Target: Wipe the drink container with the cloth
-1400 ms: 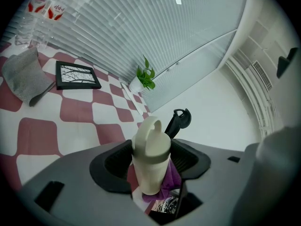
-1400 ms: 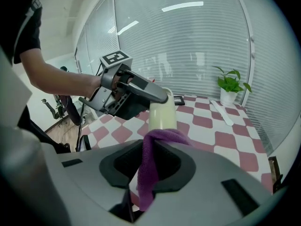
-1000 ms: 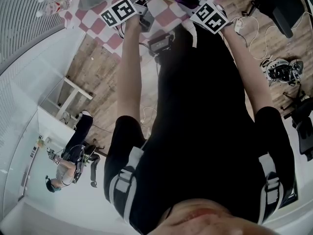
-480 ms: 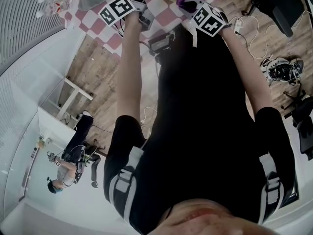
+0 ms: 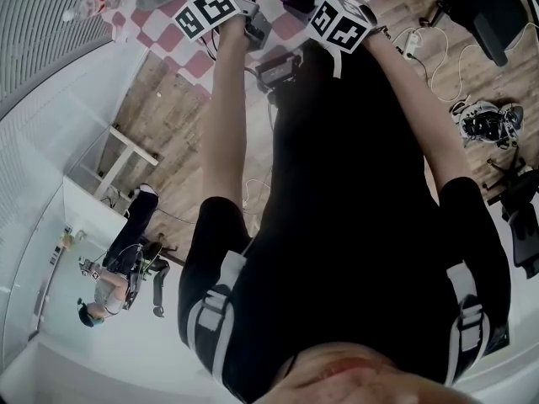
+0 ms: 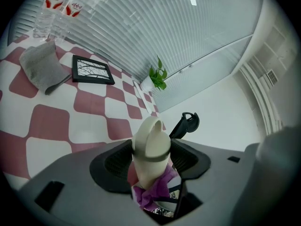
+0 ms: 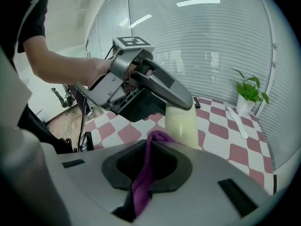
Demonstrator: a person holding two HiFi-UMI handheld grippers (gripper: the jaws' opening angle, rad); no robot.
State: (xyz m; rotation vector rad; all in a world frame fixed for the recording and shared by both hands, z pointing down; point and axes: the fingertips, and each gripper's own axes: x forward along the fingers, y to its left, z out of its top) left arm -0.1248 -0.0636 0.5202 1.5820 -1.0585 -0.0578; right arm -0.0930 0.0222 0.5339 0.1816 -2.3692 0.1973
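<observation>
Left gripper view first: what do we have between the jaws?

We have the cream drink container [image 6: 150,142]. The left gripper [image 6: 151,166] has its jaws clamped on the body from both sides, and the lidded end with its dark band points away from the camera. A purple cloth [image 6: 149,193] is bunched against the nearer end.

And where is the container in the room?

We see it held up in the air over the red-and-white checked table [image 6: 89,126], touching nothing but the gripper and the cloth. Well behind it on the table lie a grey folded cloth [image 6: 42,67] and a black picture frame [image 6: 91,69]. A small potted plant [image 6: 157,76] stands at the far edge.

What about the other side?

In the right gripper view, the right gripper [image 7: 143,175] has its jaws closed on the cloth, which runs as a strip up out of them. The top of the strip lies against the container's side, just below the left gripper. We think it touches there, though the fold hides the contact line.

And the head view?

Both marker cubes sit close together at the top edge.
</observation>
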